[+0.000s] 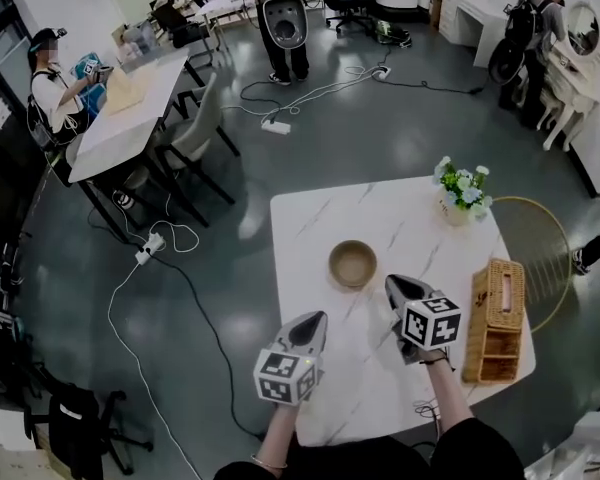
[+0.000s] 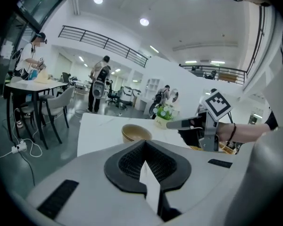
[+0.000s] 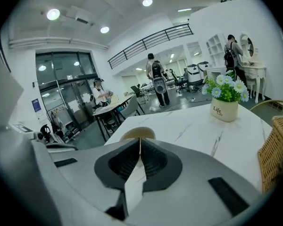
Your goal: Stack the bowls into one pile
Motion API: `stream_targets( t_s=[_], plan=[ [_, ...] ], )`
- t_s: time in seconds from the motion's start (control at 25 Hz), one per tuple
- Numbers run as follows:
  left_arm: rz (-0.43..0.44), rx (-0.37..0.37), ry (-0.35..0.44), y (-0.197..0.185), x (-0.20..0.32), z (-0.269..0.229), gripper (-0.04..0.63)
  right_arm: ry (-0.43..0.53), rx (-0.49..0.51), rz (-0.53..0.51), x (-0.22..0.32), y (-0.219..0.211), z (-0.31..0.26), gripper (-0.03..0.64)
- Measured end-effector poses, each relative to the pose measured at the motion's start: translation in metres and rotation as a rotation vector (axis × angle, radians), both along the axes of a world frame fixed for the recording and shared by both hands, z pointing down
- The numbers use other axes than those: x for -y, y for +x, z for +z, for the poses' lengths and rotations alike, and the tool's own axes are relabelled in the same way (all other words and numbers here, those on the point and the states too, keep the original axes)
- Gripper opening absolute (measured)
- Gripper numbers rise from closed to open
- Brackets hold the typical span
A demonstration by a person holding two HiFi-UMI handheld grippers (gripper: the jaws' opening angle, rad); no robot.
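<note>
We judge the stacking all but done; the bowls (image 1: pixel 352 264) stand as what looks like one nested pile on the table (image 1: pixel 310 218), just beyond both sets of fingertips and between them, touching neither; no stray bowl shows. Our left gripper (image 1: pixel 316 317) has its fingers pressed together on nothing; our right gripper (image 1: pixel 393 282) is likewise closed and empty. Next we need only check the pile sits true and draw back, keeping the right fingers off the wicker basket (image 1: pixel 495 318) to their right.
</note>
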State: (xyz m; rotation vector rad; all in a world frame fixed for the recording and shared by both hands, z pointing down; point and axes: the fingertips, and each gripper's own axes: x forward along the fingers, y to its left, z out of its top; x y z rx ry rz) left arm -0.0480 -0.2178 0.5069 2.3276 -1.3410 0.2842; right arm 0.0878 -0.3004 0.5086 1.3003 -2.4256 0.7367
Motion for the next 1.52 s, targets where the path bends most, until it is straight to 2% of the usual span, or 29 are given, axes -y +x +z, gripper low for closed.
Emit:
stream_targets(
  t_s=[0.24,0.64,0.92,1.16,1.52],
  plan=[
    [-0.021,-0.009,0.097,-0.012,-0.012,-0.030,0.015,0.112,0.066,-0.037,-0.037,0.004,-0.026,0.017],
    [-0.038,-0.017,0.241,-0.023,-0.040,-0.078,0.014,0.317,0.130,-0.022,-0.084,0.022,-0.084,0.014],
    [-0.043,0.033,0.311,-0.028,-0.059,-0.100,0.014,0.426,0.132,-0.003,-0.111,0.038,-0.120,0.014],
    [-0.046,0.027,0.379,-0.033,-0.073,-0.122,0.015,0.485,0.139,0.026,-0.130,0.052,-0.140,0.014],
    [-0.072,0.000,0.431,-0.037,-0.091,-0.139,0.015,0.539,0.144,0.078,-0.151,0.073,-0.159,0.014]
  ],
)
